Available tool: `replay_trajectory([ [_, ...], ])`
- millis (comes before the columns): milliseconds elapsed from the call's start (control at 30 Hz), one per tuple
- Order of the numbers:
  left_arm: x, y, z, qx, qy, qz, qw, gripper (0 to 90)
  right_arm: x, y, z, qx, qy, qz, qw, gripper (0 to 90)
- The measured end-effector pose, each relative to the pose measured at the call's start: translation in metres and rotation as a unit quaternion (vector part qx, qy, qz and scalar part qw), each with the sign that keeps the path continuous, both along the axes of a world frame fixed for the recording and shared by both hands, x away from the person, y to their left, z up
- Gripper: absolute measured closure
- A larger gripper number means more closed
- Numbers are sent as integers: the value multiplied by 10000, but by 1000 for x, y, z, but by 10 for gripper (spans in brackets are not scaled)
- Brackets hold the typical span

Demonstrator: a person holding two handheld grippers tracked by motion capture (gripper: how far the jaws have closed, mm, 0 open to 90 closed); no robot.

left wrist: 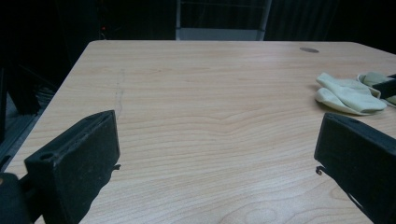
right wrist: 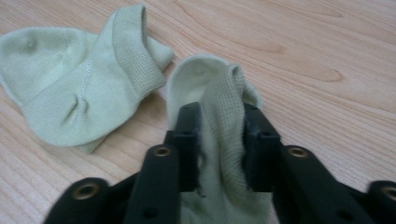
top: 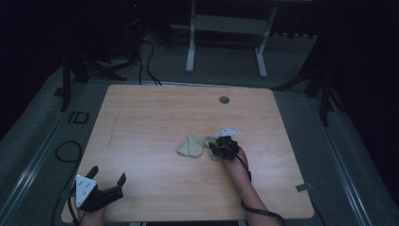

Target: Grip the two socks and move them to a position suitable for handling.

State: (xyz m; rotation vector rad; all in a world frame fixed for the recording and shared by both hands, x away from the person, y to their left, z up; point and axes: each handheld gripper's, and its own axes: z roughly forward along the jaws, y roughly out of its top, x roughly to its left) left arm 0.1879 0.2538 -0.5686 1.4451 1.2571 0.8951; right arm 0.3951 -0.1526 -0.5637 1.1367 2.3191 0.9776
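The right gripper [right wrist: 219,140] has pinched the near sock [right wrist: 219,93], probably at its cuff; next, lift it from the bench [top: 155,117]. The left gripper [top: 107,181] rests wide open, empty.

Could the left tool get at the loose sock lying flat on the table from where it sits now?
Probably yes. The left tool sits open near the table's front left corner, with bare wood between it and the loose sock. The right tool, shut on the other sock, works beside it and might crowd it.
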Motion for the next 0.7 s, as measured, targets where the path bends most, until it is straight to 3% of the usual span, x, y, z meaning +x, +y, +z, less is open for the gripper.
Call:
replay_trajectory([
  [233,0,-1,0,24,14,-21,10000,2,-1,1,6,-148,82,117,9998,772],
  [433,1,-2,0,3,14,-32,10000,2,-12,-6,23,-121,-56,360,9993,772],
  [567,0,-3,-1,-13,38,-7,10000,2,-28,-7,36,-74,-136,684,9975,772],
  [700,0,-6,0,0,44,-63,10000,2,-49,-6,50,49,-235,1201,9925,772],
])
